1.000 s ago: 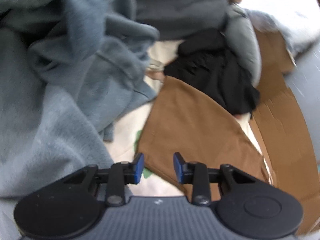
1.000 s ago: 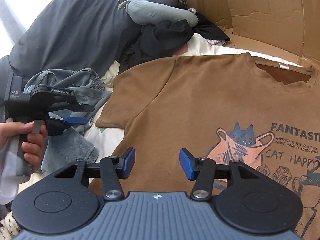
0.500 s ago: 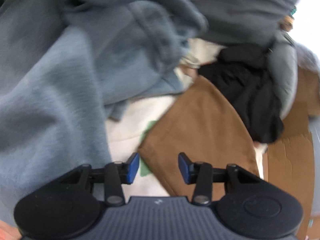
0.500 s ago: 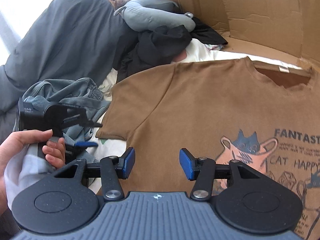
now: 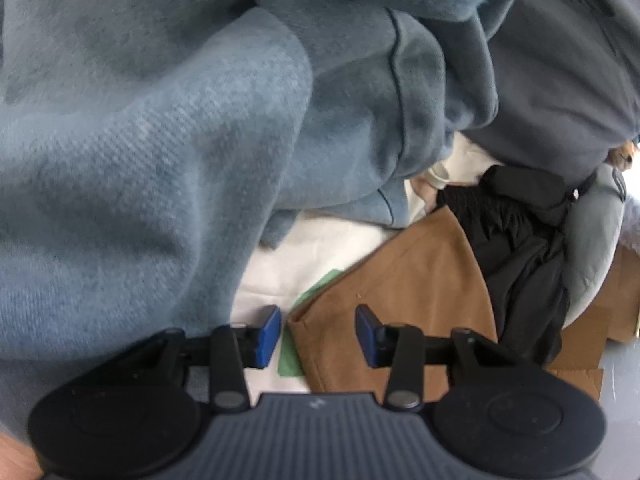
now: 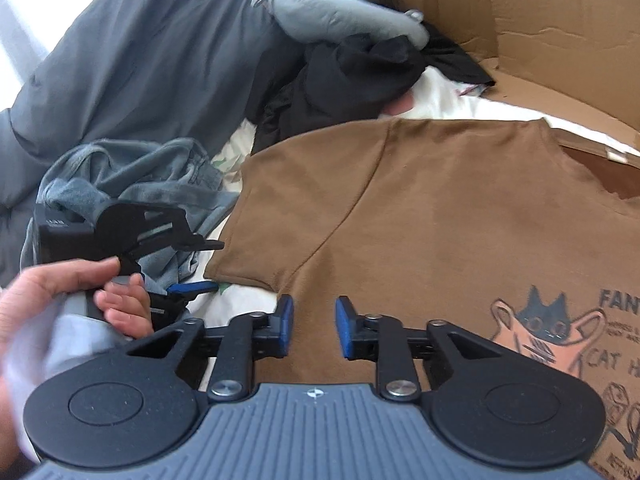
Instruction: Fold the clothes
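A brown T-shirt [image 6: 440,220] with a cat print lies flat on the white sheet [image 5: 304,252]. My right gripper [image 6: 315,324] hovers low over its body just inside the left sleeve. Its jaws are closing, with a narrow gap and only brown cloth showing under it. My left gripper [image 5: 316,332] is open, and the corner of the sleeve hem [image 5: 304,320] lies between its blue pads without being pressed. In the right wrist view a hand [image 6: 60,292] holds the left gripper [image 6: 200,267] turned on its side at that sleeve hem [image 6: 248,272].
A crumpled blue-grey sweatshirt [image 5: 160,160] is heaped left of the sleeve. A black garment [image 6: 352,80] and a grey plush pillow [image 6: 340,12] lie behind the shirt. Flattened cardboard [image 6: 560,40] lines the far right, and a dark grey duvet [image 6: 140,60] rises at the left.
My left gripper rolled over and sank to the sleeve corner, which now sits between its pads. My right gripper slid left towards the sleeve and its jaws narrowed.
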`<state>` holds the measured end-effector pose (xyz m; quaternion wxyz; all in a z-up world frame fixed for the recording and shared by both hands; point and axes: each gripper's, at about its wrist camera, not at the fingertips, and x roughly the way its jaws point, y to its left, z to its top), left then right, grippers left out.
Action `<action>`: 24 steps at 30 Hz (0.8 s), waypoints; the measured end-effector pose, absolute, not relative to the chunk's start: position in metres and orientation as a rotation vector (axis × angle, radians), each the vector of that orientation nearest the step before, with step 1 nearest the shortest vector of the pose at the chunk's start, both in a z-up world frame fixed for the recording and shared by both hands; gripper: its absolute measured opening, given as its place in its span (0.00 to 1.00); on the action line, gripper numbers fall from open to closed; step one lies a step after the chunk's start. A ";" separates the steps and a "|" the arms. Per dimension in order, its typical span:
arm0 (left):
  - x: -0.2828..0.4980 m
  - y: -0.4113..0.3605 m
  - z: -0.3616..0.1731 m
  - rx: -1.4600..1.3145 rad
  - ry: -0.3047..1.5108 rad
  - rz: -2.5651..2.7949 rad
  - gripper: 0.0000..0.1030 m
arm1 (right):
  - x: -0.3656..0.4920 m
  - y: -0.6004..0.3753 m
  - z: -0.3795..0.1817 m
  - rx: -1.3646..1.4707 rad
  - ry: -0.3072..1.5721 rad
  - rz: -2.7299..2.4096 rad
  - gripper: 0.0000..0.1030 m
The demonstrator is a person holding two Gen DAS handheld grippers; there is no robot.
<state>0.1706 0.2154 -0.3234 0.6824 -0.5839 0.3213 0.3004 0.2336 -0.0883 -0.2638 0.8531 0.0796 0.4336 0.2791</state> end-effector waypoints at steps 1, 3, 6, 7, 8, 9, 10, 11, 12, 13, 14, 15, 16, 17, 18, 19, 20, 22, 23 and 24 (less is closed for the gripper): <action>0.171 0.215 -0.323 -1.326 0.722 0.673 0.39 | 0.236 -0.085 -0.266 0.159 0.918 0.597 0.15; 0.170 0.213 -0.323 -1.359 0.721 0.656 0.38 | 0.241 -0.080 -0.271 0.143 0.931 0.616 0.15; 0.170 0.210 -0.327 -1.355 0.717 0.655 0.32 | 0.246 -0.076 -0.275 0.137 0.943 0.631 0.15; 0.170 0.211 -0.329 -1.356 0.717 0.662 0.26 | 0.247 -0.075 -0.276 0.137 0.945 0.633 0.15; 0.170 0.212 -0.331 -1.357 0.716 0.666 0.19 | 0.248 -0.075 -0.277 0.137 0.947 0.635 0.15; 0.169 0.213 -0.332 -1.358 0.713 0.667 0.16 | 0.250 -0.074 -0.278 0.139 0.948 0.639 0.15; 0.168 0.214 -0.332 -1.355 0.711 0.664 0.10 | 0.251 -0.072 -0.279 0.139 0.950 0.642 0.15; 0.167 0.214 -0.332 -1.349 0.709 0.657 0.08 | 0.252 -0.070 -0.280 0.134 0.950 0.646 0.15; 0.167 0.215 -0.332 -1.338 0.707 0.647 0.06 | 0.254 -0.067 -0.280 0.127 0.952 0.651 0.15; 0.168 0.215 -0.330 -1.317 0.709 0.631 0.06 | 0.255 -0.064 -0.281 0.115 0.956 0.653 0.14; 0.169 0.215 -0.327 -1.290 0.714 0.615 0.06 | 0.257 -0.060 -0.282 0.099 0.962 0.652 0.05; 0.170 0.216 -0.325 -1.263 0.719 0.599 0.06 | 0.259 -0.056 -0.283 0.088 0.968 0.652 0.02; 0.171 0.216 -0.322 -1.234 0.723 0.581 0.06 | 0.261 -0.053 -0.283 0.093 0.971 0.656 0.02; 0.173 0.216 -0.319 -1.205 0.727 0.561 0.05 | 0.262 -0.050 -0.284 0.105 0.971 0.662 0.02; 0.174 0.216 -0.318 -1.182 0.732 0.546 0.05 | 0.263 -0.047 -0.284 0.114 0.971 0.668 0.01; 0.176 0.217 -0.316 -1.167 0.736 0.534 0.05 | 0.265 -0.044 -0.284 0.115 0.971 0.672 0.01; 0.176 0.218 -0.315 -1.161 0.737 0.524 0.05 | 0.266 -0.040 -0.286 0.117 0.974 0.676 0.01; 0.178 0.220 -0.312 -1.156 0.730 0.500 0.05 | 0.270 -0.034 -0.291 0.115 0.992 0.675 0.01; 0.179 0.221 -0.311 -1.151 0.725 0.486 0.05 | 0.271 -0.032 -0.295 0.111 1.005 0.668 0.01; 0.180 0.221 -0.308 -1.144 0.720 0.472 0.05 | 0.272 -0.031 -0.300 0.110 1.020 0.662 0.01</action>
